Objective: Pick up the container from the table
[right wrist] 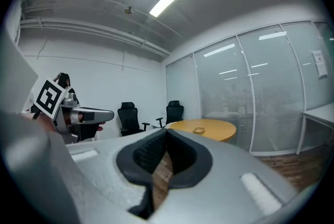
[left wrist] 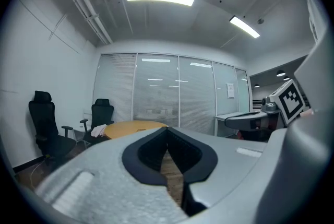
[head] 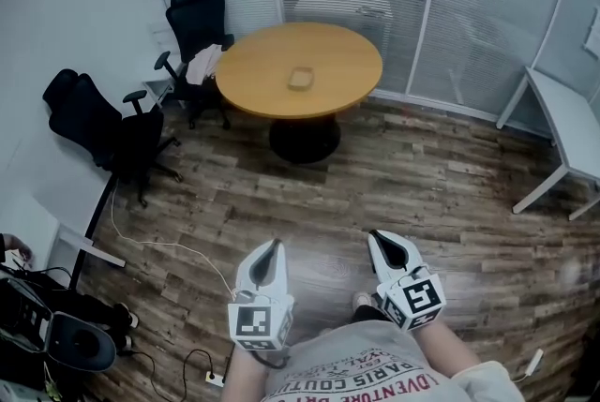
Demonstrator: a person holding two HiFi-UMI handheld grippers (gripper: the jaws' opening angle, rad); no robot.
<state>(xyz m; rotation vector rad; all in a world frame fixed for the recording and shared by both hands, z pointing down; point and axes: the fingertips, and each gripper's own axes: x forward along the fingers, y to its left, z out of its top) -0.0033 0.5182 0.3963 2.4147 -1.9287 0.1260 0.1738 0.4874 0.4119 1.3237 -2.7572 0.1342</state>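
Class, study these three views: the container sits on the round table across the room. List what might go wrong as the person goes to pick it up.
1. The left gripper and right gripper are both shut. Unless one opens first, it may just shove the container along the table.
2. A white cable trails over the floor left of the path, which is a trip risk.
3. The container sits mid-table, so the reach may be long.

- Container (head: 300,79) lies near the middle of the round table (head: 248,77).
- Left tool (head: 274,245) and right tool (head: 378,236) hang over the floor (head: 422,175), well apart from the table.
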